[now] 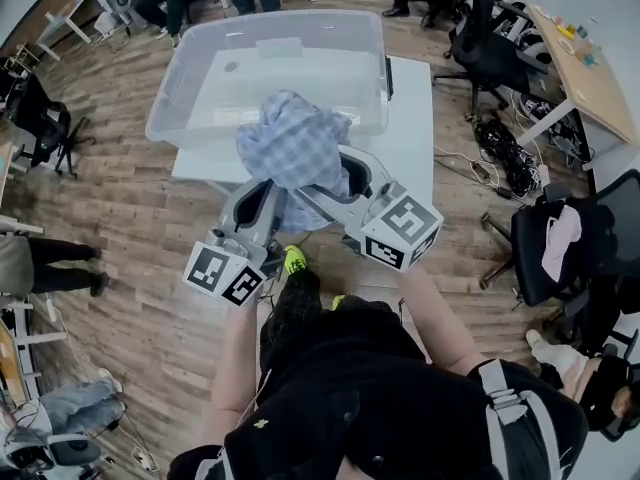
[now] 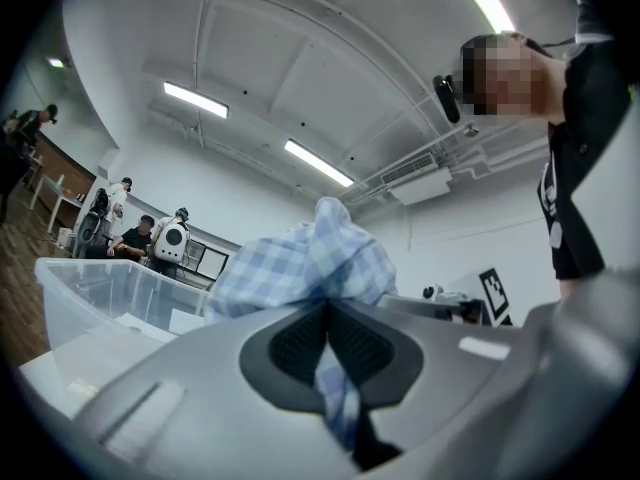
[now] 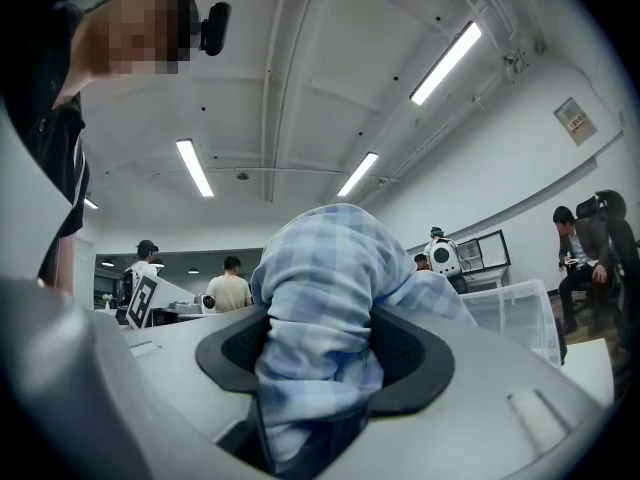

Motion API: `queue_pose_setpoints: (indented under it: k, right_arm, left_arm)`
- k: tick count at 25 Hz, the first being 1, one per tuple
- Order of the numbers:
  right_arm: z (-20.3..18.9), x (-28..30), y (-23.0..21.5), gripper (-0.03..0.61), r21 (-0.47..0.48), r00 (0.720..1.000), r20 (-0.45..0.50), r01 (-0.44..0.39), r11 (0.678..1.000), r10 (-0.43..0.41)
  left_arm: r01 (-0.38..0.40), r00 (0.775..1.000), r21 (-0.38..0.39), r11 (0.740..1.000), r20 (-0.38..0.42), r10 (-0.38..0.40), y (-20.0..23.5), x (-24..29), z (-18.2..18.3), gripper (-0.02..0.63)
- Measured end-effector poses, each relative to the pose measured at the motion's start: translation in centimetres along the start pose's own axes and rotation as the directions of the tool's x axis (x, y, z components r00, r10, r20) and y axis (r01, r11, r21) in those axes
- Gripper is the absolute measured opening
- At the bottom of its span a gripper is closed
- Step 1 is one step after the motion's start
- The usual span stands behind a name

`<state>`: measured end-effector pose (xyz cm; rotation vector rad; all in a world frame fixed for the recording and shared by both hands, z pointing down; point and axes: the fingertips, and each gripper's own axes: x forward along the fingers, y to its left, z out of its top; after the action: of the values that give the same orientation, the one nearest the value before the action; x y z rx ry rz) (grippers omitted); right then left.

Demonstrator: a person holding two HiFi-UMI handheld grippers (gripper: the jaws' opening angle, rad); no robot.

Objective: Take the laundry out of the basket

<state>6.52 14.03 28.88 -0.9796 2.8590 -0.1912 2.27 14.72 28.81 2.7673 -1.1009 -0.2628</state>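
Left claw (image 2: 327, 340) closed on a thin fold of blue checked cloth (image 1: 295, 148), right claw (image 3: 320, 353) closed on a thick bunch of it, clear basket (image 1: 190, 78) just behind, on white table (image 1: 412, 138)

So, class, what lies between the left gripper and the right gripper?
A blue checked cloth, bunched up and clamped at either side by the left gripper and the right gripper. The head view shows it spanning the two.
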Motion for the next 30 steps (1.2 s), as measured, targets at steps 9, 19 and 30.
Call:
queue_pose_setpoints:
  k: [9,19,30]
  right_arm:
    - [-1.9,-3.7,3.3,0.239,-0.011,1.000,-0.018,-0.005,1.000,0.005]
    - [-1.8,-3.9,5.4,0.239,-0.029,0.999,-0.032,0.004,1.000,-0.005]
    - [-1.2,-4.9,6.3,0.239,-0.022,1.000,-0.013,0.005,1.000,-0.005]
  left_arm:
    - [-0.027,0.999,-0.016,1.000,-0.029,0.026,-3.8,-3.0,-2.2,0.003]
    - [-0.020,0.999,-0.029,0.999,-0.033,0.019,-4.3,-4.8,-1.7,0.003]
    - [-0.009,1.000,-0.008,1.000,-0.029,0.009,-5.6,-5.4,-1.0,0.003]
